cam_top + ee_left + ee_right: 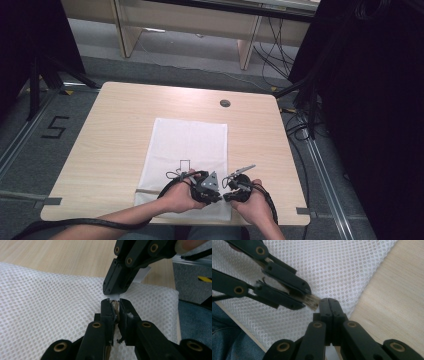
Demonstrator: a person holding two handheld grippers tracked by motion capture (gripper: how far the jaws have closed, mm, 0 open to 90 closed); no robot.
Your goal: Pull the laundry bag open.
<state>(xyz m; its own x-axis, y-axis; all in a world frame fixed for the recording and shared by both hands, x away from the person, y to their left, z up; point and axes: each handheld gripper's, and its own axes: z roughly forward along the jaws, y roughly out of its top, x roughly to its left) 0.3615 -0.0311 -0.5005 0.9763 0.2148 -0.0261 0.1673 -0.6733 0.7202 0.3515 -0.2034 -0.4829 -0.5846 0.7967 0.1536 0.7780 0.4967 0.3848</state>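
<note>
A white mesh bag [187,145] lies flat on the wooden table [115,140], its near end at the front edge. Both grippers meet tip to tip over that near end. My left gripper [218,196] is shut on a small tan-brown piece [115,306], which sticks out past its tips [313,301]. My right gripper [226,196] points at it, jaws pressed together [329,301]. In the left gripper view its tips [110,291] hang just above my left gripper [115,302], with a sliver of white between them. I cannot tell whether the right jaws pinch anything thin.
A round cable hole [225,103] sits at the table's far side. Dark curtains and cables [305,120] flank the right edge, and a stand [35,85] stands at the left. The mesh [50,302] spreads under both grippers; bare wood [392,297] lies beside it.
</note>
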